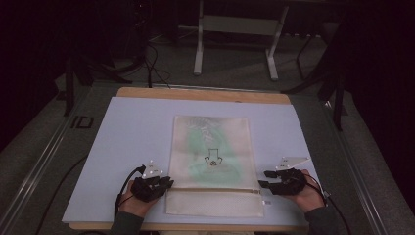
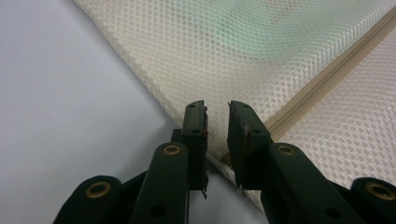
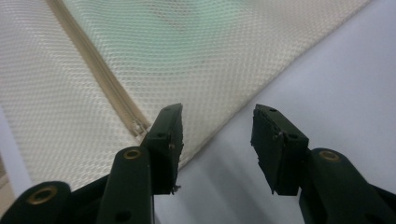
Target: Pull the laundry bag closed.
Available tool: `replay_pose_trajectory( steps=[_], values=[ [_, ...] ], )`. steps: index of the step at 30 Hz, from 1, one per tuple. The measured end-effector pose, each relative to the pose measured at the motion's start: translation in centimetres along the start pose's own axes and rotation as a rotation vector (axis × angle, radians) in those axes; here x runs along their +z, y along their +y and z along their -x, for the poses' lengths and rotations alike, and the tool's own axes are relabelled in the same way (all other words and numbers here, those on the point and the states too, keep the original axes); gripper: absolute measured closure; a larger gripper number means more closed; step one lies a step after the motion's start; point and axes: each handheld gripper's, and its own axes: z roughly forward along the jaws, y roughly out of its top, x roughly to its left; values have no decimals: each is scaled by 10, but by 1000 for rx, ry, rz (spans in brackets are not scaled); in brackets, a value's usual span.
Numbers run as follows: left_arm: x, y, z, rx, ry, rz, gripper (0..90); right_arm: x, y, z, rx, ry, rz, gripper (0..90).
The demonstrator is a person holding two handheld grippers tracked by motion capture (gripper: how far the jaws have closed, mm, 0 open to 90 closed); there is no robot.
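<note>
one table (image 1: 132, 127) with a pale mat fills the middle of the high view, wood edge along the top. one mesh bag (image 1: 211, 147) lies flat at centre frame, long side running up and down, green shape and a small dark print showing through it. one zipper (image 1: 215, 189) crosses the bag near its lower end, pull (image 3: 138, 126) at the right end, seen left of centre in the right gripper view.

two grippers, one per hand. left gripper (image 1: 164, 183) sits lower left of centre, at the bag's left edge by the zipper line. in the left gripper view its fingers (image 2: 195, 128) stand a narrow gap apart, the bag's edge running between them at mid-bottom frame; pads not pressing on the mesh, nothing held. right gripper (image 1: 264, 178) sits lower right, just off the bag's right edge at zipper height. in the right gripper view its fingers (image 3: 170, 135) are wide apart; the left one sits over the bag edge beside the pull, the right one over bare mat, nothing gripped.

two hands: left hand (image 1: 134, 200) and right hand (image 1: 308, 193) come in from the bottom edge, both low at the mat, grippers pointing inward toward the bag from either side. grey plate on top of each gripper, cable trailing from each.
</note>
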Motion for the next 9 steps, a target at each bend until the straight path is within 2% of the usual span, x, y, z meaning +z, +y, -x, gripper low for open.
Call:
replay_pose_trajectory(
  steps=[4,9],
  values=[
    [-3,0,-1,8,6,28,745,4,-4,4,20,-9,7,523],
    [-7,-1,-5,1,46,45,684,7,-8,9,37,-29,10,510]
  ],
)
